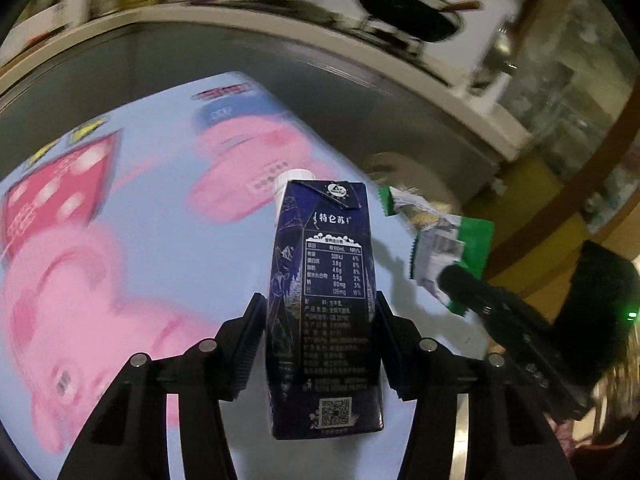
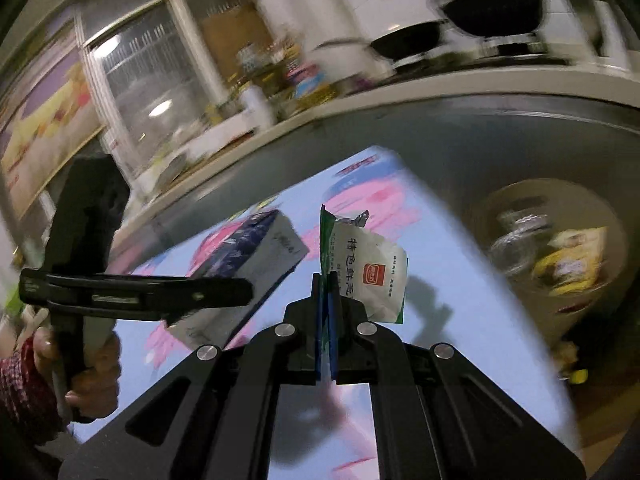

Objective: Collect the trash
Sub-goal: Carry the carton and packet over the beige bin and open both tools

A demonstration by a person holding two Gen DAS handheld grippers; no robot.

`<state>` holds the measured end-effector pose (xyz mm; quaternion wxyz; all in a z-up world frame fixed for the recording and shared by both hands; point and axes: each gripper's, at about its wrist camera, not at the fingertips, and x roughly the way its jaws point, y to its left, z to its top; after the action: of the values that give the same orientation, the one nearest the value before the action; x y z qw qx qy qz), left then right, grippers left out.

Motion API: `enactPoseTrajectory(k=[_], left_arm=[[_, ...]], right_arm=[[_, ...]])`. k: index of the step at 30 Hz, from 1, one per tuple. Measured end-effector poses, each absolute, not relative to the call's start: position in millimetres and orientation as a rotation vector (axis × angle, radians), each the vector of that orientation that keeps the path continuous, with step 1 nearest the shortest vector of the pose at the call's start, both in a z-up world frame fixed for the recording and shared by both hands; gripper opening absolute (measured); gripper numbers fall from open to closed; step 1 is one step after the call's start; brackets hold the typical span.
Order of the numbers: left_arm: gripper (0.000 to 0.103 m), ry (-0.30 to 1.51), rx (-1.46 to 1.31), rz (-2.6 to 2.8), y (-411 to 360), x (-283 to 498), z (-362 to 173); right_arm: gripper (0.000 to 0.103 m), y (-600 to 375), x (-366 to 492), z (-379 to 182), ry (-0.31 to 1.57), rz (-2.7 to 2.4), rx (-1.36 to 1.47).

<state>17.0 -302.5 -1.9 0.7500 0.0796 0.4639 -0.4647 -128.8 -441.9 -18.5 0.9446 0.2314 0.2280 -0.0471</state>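
Left hand-held gripper (image 1: 320,316) clamped the milk carton (image 1: 324,300); right hand-held gripper (image 2: 329,316) pinched the green-white wrapper (image 2: 368,272). Both were lifted above the bench (image 2: 460,280); dropping them in the bin (image 2: 552,248) remained.

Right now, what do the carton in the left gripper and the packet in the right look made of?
Milk carton: coated paperboard, likely; sharp folded edges, slight sheen, white plastic cap.
Snack wrapper: thin plastic film, probably foil-lined; crinkled, torn silvery top edge.
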Motion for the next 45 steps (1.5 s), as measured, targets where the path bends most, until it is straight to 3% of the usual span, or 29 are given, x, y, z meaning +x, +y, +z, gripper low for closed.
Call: enactPoseTrajectory(k=[10, 17, 25, 32, 45], left_arm=[[0.051, 1.108, 0.234, -1.210, -501.3, 40.0, -8.9], [0.051, 1.141, 0.293, -1.188, -561.1, 41.2, -37.8], [0.051, 1.200, 0.313, -1.143, -565.6, 47.7, -69.8], [0.051, 1.191, 0.282, -1.155, -554.2, 47.9, -63.2], [0.052, 1.161, 0.142, -1.403, -448.9, 15.0, -30.3]], right_arm=[[0.002, -627.9, -137.1, -36.2, 0.453, -0.324, 0.669], [0.002, -673.2, -112.7, -70.2, 0.535, -0.363, 0.715], [0.005, -672.2, -100.5, -105.0, 0.579, -0.376, 0.758], [0.007, -664.0, -84.5, -116.1, 0.585, -0.393, 0.747], [0.008, -665.5, -68.1, -121.7, 0.606, -0.438, 0.723]])
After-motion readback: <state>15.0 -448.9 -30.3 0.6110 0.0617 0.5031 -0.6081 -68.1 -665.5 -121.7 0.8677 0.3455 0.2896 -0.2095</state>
